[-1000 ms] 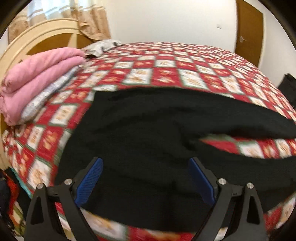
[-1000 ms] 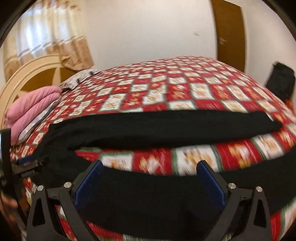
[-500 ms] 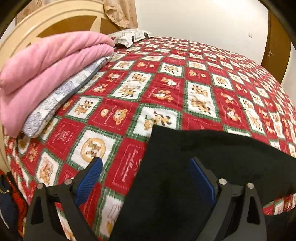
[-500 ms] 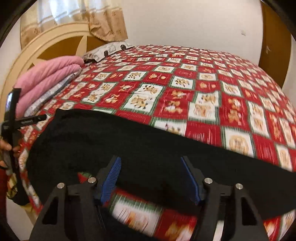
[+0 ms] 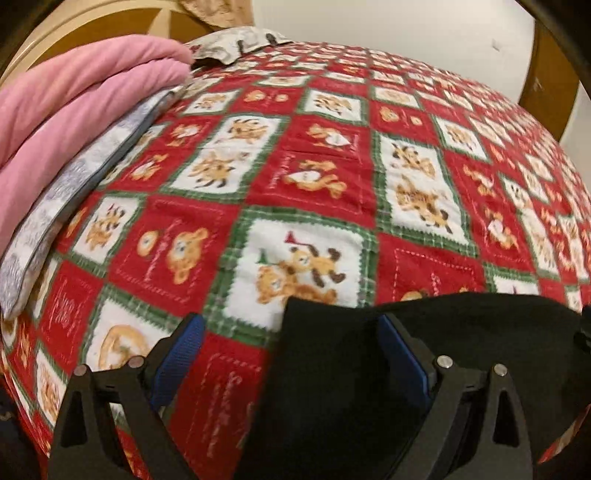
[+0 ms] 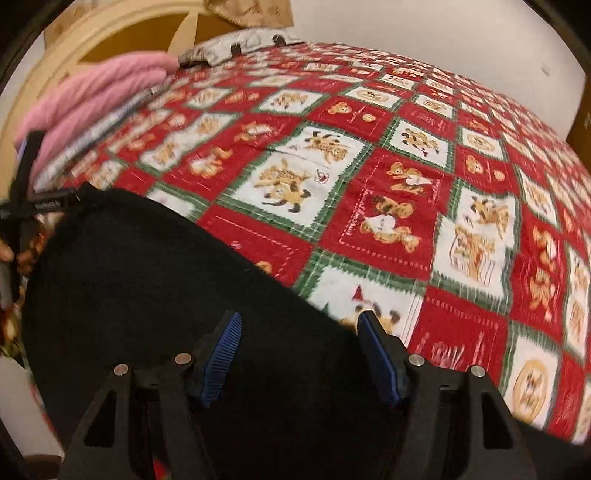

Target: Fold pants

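Listing the left wrist view: one left tool (image 5: 291, 345), jaws wide, nothing gripped; one pair of black pants (image 5: 332, 387) on the bed's quilt (image 5: 310, 177), its corner edge between the blue pads (image 5: 181, 354). One pink blanket (image 5: 74, 103) folded on one grey patterned pillow (image 5: 55, 206); a second pillow (image 5: 236, 44) by the headboard (image 5: 74, 29). A second ago the pants filled this view; now mostly quilt shows.

Right wrist view: one right tool (image 6: 299, 354), jaws partway apart over the pants (image 6: 147, 277), pads clear of the cloth. The left tool (image 6: 33, 206) shows at the pants' far left corner. The jaws stood wider a second ago.
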The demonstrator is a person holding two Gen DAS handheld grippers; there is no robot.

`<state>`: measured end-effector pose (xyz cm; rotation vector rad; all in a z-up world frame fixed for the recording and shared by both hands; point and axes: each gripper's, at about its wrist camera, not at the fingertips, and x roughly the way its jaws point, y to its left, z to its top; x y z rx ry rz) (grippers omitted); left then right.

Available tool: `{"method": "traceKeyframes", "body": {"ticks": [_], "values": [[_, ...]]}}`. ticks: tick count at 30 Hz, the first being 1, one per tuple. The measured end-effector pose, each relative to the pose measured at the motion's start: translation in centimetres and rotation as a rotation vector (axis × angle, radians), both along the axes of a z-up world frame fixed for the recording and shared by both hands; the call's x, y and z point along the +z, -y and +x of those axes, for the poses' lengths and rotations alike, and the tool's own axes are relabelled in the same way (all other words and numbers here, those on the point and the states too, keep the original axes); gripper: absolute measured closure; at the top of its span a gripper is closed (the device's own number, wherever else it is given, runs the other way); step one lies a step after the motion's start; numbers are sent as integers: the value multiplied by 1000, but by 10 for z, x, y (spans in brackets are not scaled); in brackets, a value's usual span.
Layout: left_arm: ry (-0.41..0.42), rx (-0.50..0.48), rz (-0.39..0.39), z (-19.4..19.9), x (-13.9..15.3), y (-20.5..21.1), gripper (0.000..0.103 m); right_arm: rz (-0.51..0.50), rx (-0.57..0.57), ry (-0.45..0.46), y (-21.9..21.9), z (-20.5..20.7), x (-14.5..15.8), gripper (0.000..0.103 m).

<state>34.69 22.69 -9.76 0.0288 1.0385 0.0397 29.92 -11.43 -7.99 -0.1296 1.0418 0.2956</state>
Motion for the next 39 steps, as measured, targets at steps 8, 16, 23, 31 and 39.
{"method": "traceKeyframes", "body": {"ticks": [8, 16, 23, 31, 39], "values": [[25, 9, -45, 10, -5, -3, 10, 60, 74, -28, 3, 13, -11, 54], [97, 1, -116, 8, 12, -7, 88, 29, 133, 10, -18, -13, 6, 100], [198, 1, -69, -33, 54, -16, 89, 105, 120, 118, -16, -62, 66, 100], [170, -50, -107, -109, 72, -19, 42, 127, 216, 210, -46, -173, 91, 100], [116, -117, -145, -132, 63, 2, 35, 15, 256, 214, -83, -249, 16, 100]]}}
